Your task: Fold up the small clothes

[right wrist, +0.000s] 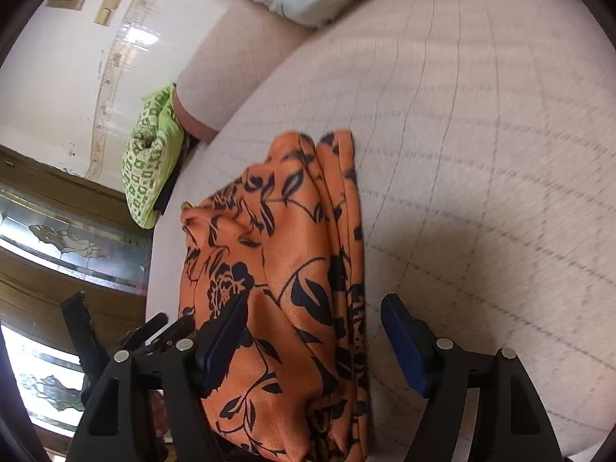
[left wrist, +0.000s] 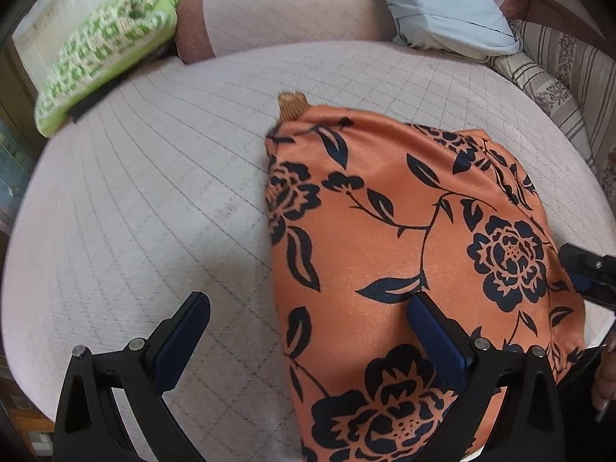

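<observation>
An orange garment with a black flower print point(left wrist: 415, 238) lies folded on the pale quilted bed point(left wrist: 161, 200). A small tan knit piece point(left wrist: 292, 106) sticks out at its far corner. My left gripper point(left wrist: 310, 317) is open; its right finger point(left wrist: 435, 327) hangs over the cloth and its left finger over bare quilt. In the right wrist view the garment point(right wrist: 285, 254) runs lengthwise as a narrow stack with layered edges on its right. My right gripper point(right wrist: 313, 331) is open, astride the garment's near end, pads not pressing it. It also shows at the garment's right edge point(left wrist: 589, 275).
A green patterned pillow point(left wrist: 104, 57) lies at the bed's far left, beside a pink bolster point(left wrist: 285, 11). A pale blue pillow point(left wrist: 442, 4) and striped bedding point(left wrist: 558, 77) sit at the far right. A wooden door with stained glass point(right wrist: 57, 238) stands past the bed's left edge.
</observation>
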`<state>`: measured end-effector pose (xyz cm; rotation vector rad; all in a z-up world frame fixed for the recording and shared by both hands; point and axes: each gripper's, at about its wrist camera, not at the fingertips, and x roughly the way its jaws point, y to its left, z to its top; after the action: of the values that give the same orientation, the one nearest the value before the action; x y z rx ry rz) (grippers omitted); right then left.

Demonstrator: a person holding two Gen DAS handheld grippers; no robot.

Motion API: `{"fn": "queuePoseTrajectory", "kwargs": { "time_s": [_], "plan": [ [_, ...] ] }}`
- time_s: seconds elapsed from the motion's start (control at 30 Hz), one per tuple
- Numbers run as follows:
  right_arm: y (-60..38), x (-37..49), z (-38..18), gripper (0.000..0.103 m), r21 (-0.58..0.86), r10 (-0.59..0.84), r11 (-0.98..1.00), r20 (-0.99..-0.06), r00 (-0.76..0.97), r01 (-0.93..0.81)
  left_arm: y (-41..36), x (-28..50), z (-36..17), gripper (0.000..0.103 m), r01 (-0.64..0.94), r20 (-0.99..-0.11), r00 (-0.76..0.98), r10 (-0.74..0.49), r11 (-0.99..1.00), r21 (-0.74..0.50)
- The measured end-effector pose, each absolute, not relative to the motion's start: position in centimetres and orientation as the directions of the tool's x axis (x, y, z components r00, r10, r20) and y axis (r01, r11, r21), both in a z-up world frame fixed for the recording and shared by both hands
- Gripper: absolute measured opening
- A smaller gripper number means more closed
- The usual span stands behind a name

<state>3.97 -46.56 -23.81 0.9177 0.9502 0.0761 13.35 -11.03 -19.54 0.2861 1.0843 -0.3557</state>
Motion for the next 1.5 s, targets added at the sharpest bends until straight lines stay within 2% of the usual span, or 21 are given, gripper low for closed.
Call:
{"fn": "queuePoseTrajectory", "kwargs": {
  "time_s": [0.13,0.2,0.37,0.67,0.9,0.93,1.1,1.23,1.4,1.5],
  "plan": [
    [-46.5,4.7,-24.8,0.077,0.73,0.477,0.603,-0.653,0.588,0.322,-10.2,14.4,-20.7,0.102,0.428,-0.921,0.321,-0.223,0.901,-0.069],
    [-46.7,4.9,-25.1,0.079,0.749,0.496,0.579,-0.638,0.59,0.323,-9.6,15.3,-21.4,0.102,0.423,-0.927,0.236,-0.29,0.89,-0.171],
    [-46.9,5.6,-25.7,0.081,0.795,0.554,0.527,-0.589,0.589,0.3,-7.9,16.7,-23.0,0.102,0.378,-0.906,0.087,-0.414,0.855,-0.354],
    [-45.1,8.2,-26.1,0.084,0.83,0.65,0.515,-0.541,0.534,0.213,-9.7,16.9,-23.3,0.102,0.516,-0.889,0.016,-0.457,0.766,-0.384],
    [-43.3,9.1,-26.0,0.082,0.822,0.658,0.543,-0.545,0.52,0.173,-9.6,18.3,-23.7,0.101,0.467,-0.864,0.026,-0.502,0.771,-0.434],
    [-43.0,9.2,-25.9,0.08,0.815,0.655,0.555,-0.55,0.518,0.164,-9.4,18.3,-23.7,0.096,0.463,-0.863,0.035,-0.504,0.774,-0.433],
    [-41.9,9.3,-25.2,0.058,0.773,0.613,0.617,-0.592,0.524,0.151,-7.6,18.6,-23.1,0.072,0.432,-0.861,0.093,-0.5,0.799,-0.417],
    [-41.4,9.0,-24.3,0.051,0.754,0.588,0.644,-0.595,0.548,0.129,-5.7,18.3,-22.6,0.057,0.404,-0.851,0.119,-0.512,0.808,-0.43],
    [-40.6,8.5,-22.7,0.048,0.728,0.555,0.678,-0.598,0.579,0.101,-4.5,17.8,-21.6,0.047,0.412,-0.848,0.142,-0.511,0.809,-0.419],
    [-40.1,8.4,-21.4,0.048,0.723,0.544,0.686,-0.58,0.606,0.076,-3.5,17.5,-21.0,0.045,0.409,-0.844,0.143,-0.516,0.808,-0.424]
  ]
}}
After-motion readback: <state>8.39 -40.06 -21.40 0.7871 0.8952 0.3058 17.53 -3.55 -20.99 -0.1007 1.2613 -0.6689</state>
